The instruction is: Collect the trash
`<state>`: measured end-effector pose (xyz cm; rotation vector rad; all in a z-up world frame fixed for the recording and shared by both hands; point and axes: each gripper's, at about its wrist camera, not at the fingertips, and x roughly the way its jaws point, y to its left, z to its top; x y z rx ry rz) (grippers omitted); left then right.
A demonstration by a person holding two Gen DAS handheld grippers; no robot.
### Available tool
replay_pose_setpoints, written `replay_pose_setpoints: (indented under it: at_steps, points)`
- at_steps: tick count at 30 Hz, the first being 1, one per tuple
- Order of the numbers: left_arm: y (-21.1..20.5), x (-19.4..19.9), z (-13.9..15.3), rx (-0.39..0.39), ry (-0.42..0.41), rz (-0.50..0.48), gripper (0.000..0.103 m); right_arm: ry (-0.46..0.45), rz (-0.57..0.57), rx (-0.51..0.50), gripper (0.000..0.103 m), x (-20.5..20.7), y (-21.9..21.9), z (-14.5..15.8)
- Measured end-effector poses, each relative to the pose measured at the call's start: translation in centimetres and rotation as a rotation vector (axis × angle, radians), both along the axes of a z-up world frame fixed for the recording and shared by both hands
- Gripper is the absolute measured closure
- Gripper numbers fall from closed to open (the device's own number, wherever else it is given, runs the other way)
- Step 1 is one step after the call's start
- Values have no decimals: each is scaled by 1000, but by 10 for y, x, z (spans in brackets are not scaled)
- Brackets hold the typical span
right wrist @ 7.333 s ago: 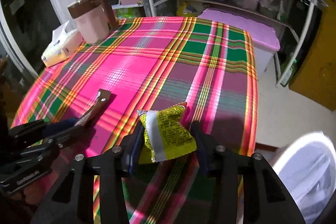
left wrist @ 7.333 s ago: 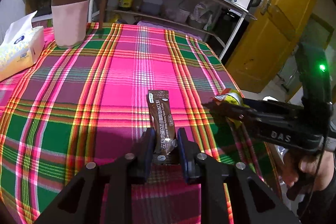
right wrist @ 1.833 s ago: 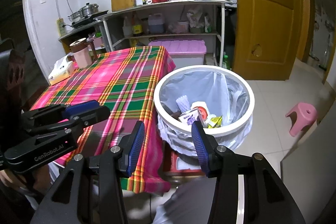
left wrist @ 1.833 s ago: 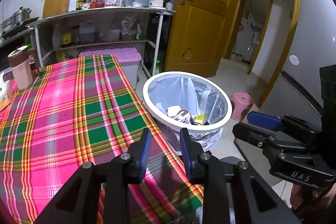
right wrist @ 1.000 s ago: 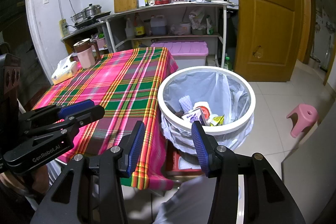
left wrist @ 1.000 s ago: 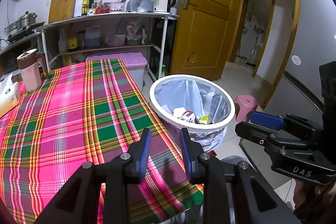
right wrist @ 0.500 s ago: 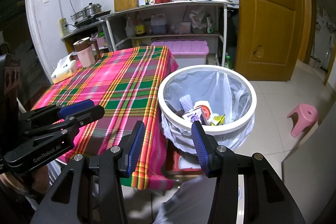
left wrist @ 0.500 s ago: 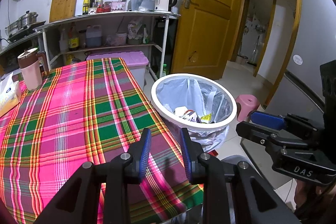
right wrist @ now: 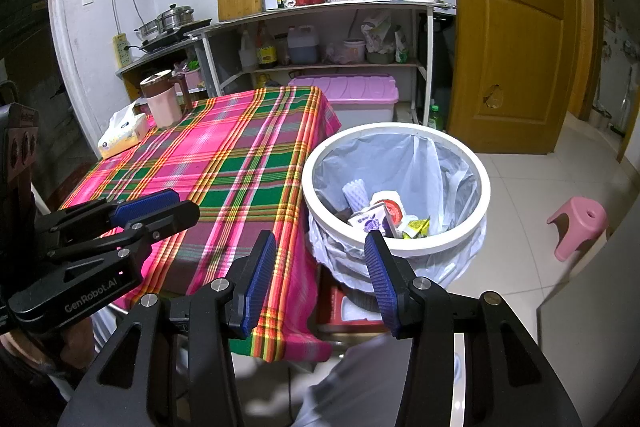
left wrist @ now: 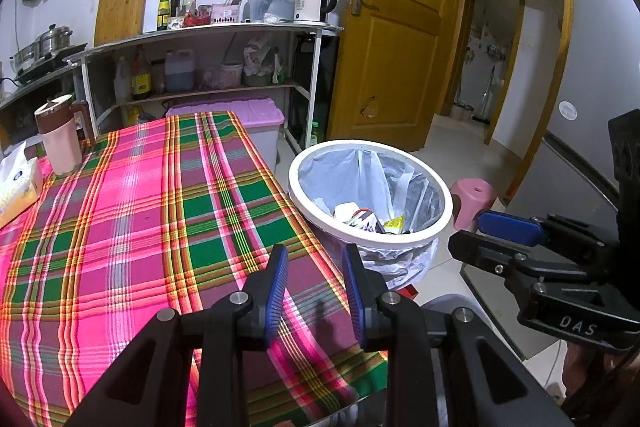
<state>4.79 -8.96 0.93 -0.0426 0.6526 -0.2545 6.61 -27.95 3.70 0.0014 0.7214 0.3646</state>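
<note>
Both jaws empty and parted, left gripper [left wrist: 314,291] over tablecloth [left wrist: 132,211] edge, bin [right wrist: 396,247] beside

A pink mug [right wrist: 162,105] and tissue box [right wrist: 122,135] share the plaid tablecloth [right wrist: 224,167]; shelf contents look blurry.

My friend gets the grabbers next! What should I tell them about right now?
Left gripper: open, nothing in it, above the table's near corner.
Right gripper: open, nothing in it, beside the bin.
Trash bin: on the floor by the table; a yellow packet and other wrappers lie inside.
Tablecloth: no trash showing on it, only a pink mug and a tissue pack.
Done: the table trash looks binned.
Left: probably nothing; check the spots the cameras miss.
</note>
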Motion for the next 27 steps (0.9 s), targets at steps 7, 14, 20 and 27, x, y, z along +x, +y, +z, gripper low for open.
replay_pose_setpoints:
  at_steps: [7,14,20,27]
  points:
    - [1,1,-2,4,3,8,75,0,0,0,56,1,-1,0]
    - [-1,2,-3,13,7,24,75,1,0,0,56,1,0,1]
    - [-3,0,-4,30,7,35,75,2,-1,0,56,2,-1,1]
    - [-6,-1,-4,41,3,33,75,2,1,0,56,0,-1,1]
